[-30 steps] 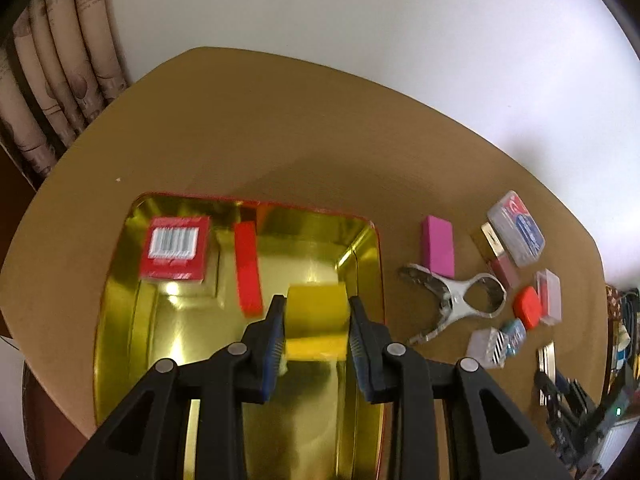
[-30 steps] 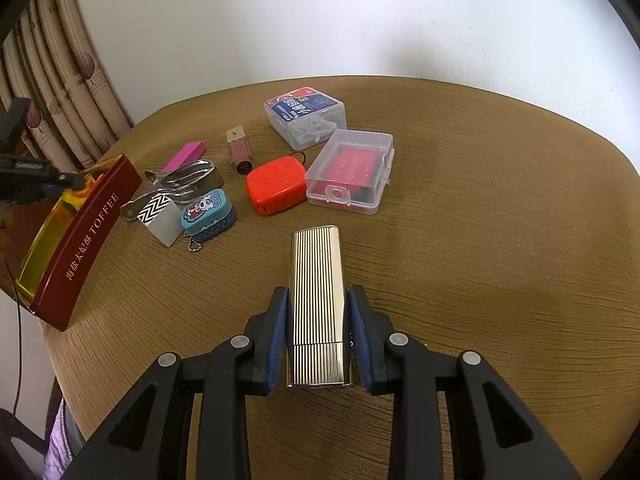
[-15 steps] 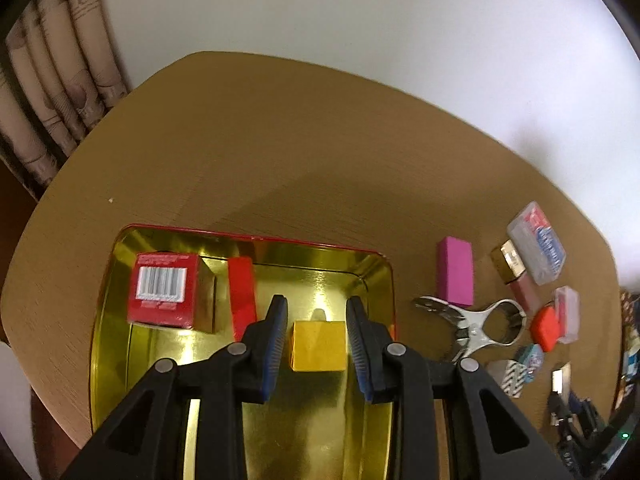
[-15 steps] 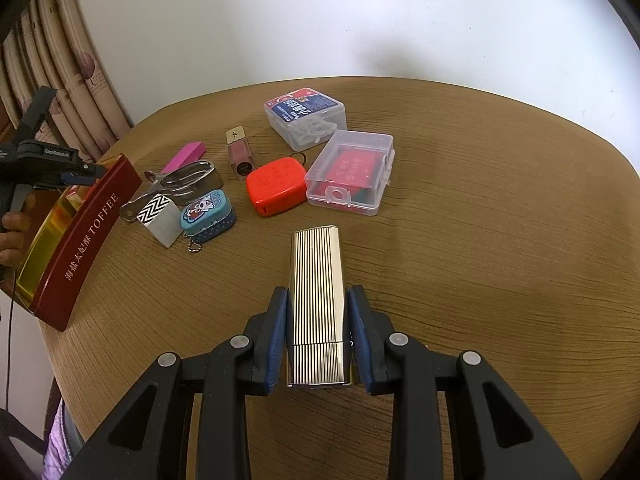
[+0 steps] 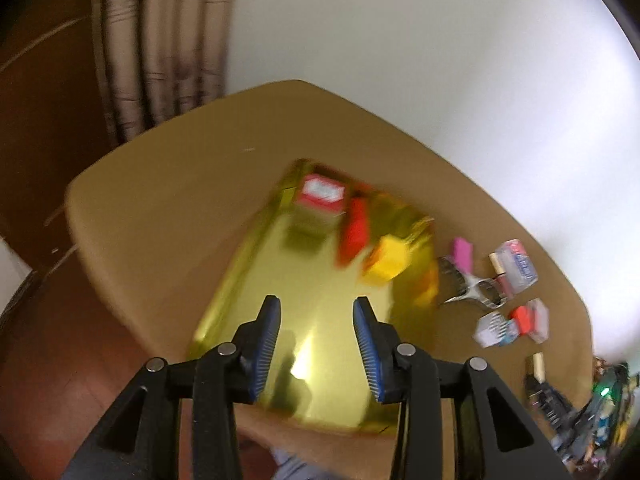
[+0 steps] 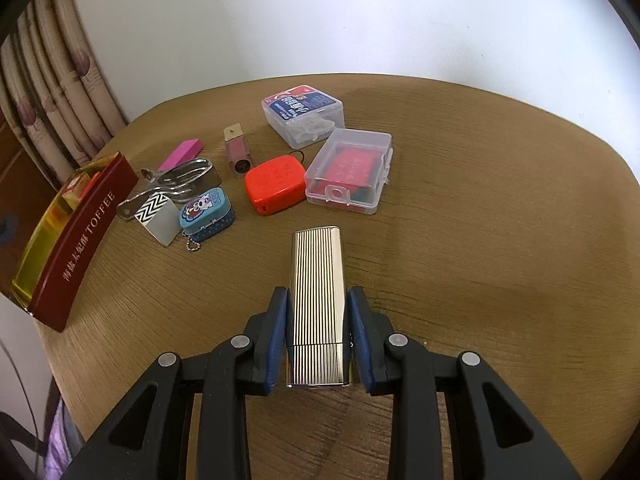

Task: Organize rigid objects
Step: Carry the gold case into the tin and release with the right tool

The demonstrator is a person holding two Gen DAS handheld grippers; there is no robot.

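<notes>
In the blurred left wrist view my left gripper [image 5: 316, 308] is open and empty, raised above the near end of the gold tin [image 5: 320, 320]. In the tin lie a yellow block [image 5: 388, 260], a red bar [image 5: 354, 232] and a red barcode box [image 5: 320, 196]. In the right wrist view my right gripper [image 6: 316, 300] is shut on a ribbed silver lighter [image 6: 316, 292] just above the table. The tin's red "TOFFEE" wall [image 6: 84, 232] stands at the left.
Loose items lie beyond the lighter: red case [image 6: 276, 186], clear box with red cards [image 6: 350, 170], clear floss box [image 6: 304, 114], blue cartoon tin [image 6: 206, 212], zigzag box [image 6: 158, 218], metal clip [image 6: 176, 184], pink block [image 6: 180, 154], lipstick [image 6: 237, 150]. Curtains hang at left.
My left gripper let go of the yellow block in the tin, opened, and pulled back and up while swinging left. The right gripper holds the lighter still.
</notes>
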